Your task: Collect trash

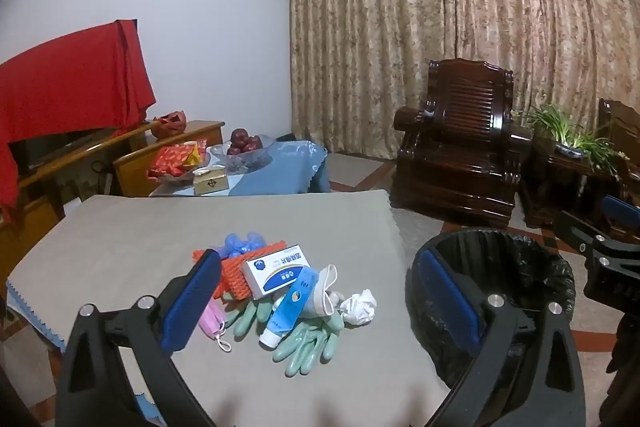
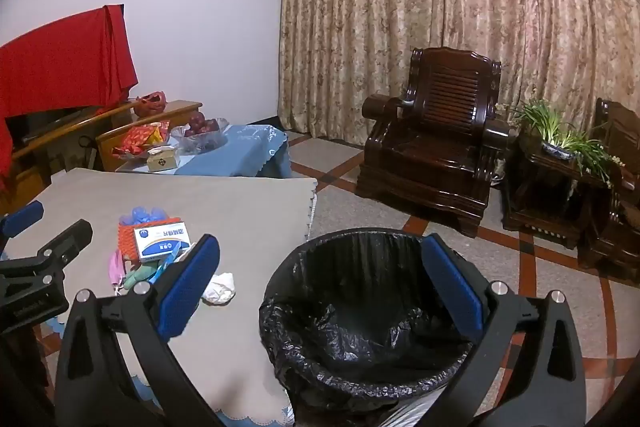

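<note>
With both the left gripper (image 1: pixel 320 301) and right gripper (image 2: pixel 320 283) spread wide and empty, take the crumpled tissue (image 1: pixel 359 305) at the table pile's edge nearest the lined bin (image 2: pixel 360 311) first.

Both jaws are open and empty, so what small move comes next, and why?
Probably ease the left gripper down onto the crumpled tissue. It lies loose at the pile's edge nearest the lined bin, nothing has been collected yet, and the jaws already stand wide.

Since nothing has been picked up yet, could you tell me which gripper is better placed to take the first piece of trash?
Left. The left gripper, open, faces the trash pile directly; the right gripper faces the bin.
</note>
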Motion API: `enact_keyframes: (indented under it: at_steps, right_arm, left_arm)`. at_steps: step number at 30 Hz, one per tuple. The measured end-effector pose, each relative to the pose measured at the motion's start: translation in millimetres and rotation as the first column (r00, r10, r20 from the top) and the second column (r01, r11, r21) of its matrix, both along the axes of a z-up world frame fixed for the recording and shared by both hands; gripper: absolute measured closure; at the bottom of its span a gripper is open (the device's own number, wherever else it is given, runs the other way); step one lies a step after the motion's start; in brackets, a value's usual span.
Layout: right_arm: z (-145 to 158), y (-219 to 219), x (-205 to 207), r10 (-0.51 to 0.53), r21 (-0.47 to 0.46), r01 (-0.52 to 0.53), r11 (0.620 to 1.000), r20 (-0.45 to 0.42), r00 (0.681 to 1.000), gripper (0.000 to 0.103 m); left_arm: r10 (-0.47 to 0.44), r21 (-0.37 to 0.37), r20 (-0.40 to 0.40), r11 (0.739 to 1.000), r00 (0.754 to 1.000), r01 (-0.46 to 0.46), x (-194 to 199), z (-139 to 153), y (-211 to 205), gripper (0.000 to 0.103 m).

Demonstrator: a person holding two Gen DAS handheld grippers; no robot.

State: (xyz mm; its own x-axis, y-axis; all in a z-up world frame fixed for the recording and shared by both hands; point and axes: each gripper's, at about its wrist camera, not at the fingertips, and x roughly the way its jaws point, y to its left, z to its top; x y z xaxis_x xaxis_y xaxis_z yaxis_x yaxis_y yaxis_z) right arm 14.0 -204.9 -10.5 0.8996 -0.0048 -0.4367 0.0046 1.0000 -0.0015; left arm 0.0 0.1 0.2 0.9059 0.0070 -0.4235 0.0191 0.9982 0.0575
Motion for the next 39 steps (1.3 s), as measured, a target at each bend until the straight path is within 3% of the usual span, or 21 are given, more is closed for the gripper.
enact_keyframes:
  at_steps: [11,17,39]
  right_arm:
    - [0,0,0,-0.003,-0.001,0.003,1.0,0.001,1.0,0.005]
    - [0,1,0,-0.002,-0.005,0.002,1.0,0.0,1.0,0.005]
    - [-1,-5,0,0.0,-0.005,0.0,1.0,-0.009,1.0,0.005]
  left_arm:
    - [0.001,0.02,0.014,1.0,1.0,-0.001,3,-2,-4,0.006]
    - [0.004,-0.009,-0.015,1.0,1.0,-0.004,9,-13,7,0.006]
    - [0.006,-0.008,-0.016,1.0,1.0,-0.006,5,-8,4,0.006]
